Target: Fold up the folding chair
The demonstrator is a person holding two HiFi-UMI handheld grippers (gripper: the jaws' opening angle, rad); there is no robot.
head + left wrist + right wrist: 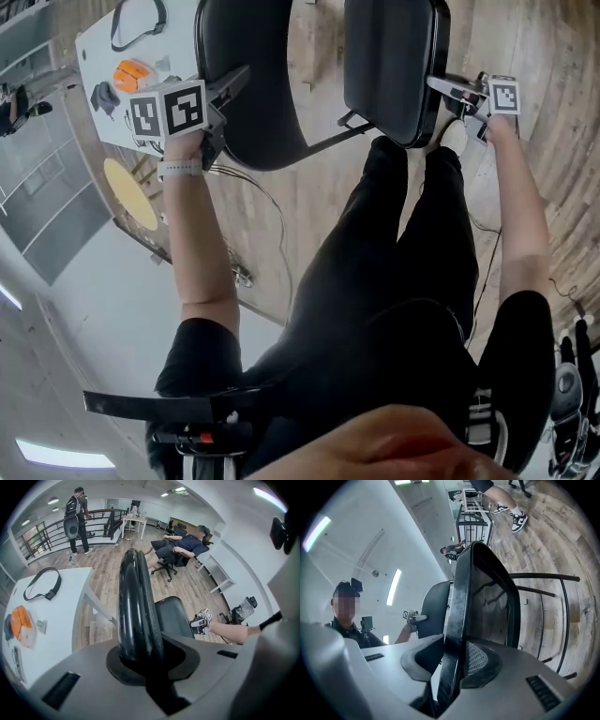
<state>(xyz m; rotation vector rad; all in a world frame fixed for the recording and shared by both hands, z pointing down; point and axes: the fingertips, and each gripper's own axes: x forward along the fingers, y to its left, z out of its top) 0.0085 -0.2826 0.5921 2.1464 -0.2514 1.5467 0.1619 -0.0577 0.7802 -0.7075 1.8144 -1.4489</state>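
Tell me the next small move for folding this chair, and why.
Probably swing the two panels toward each other. The left hand-held gripper is clamped on the rounded panel at its edge, and the right hand-held gripper on the square panel at its edge. A gap of floor shows between them, so the fold looks unfinished.

Grippers in my hands: two, the left gripper (232,86) and the right gripper (442,88)
Folding chair (389,56): one
White table (61,620): one
Black strap (44,585) on it: one
Standing person (75,515) with backpack: one
Reclining person (185,545) in an office chair (166,566): one
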